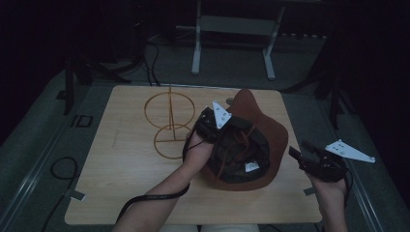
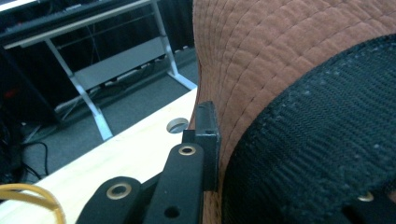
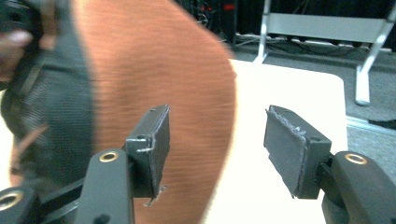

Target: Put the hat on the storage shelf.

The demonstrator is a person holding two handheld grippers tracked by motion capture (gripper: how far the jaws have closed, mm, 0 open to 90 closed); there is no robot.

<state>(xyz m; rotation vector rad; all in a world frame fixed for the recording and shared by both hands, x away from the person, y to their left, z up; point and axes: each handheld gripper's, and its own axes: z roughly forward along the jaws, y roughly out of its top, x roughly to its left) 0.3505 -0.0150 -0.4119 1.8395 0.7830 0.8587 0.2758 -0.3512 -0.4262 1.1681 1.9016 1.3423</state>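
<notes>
The left gripper (image 1: 216, 126) is clamped on the brim of the brown hat (image 1: 263, 128), near the far right corner of the table (image 1: 121, 174). I think this grip holds the hat up so its inside faces the person. The right gripper (image 1: 297, 154) waits at the right edge with its jaws apart and nothing between them, perhaps free for a new grip. The hat is quilted, with black mesh lining, a cord and a white label inside. A wire stand (image 1: 169, 123) is beside it.
</notes>
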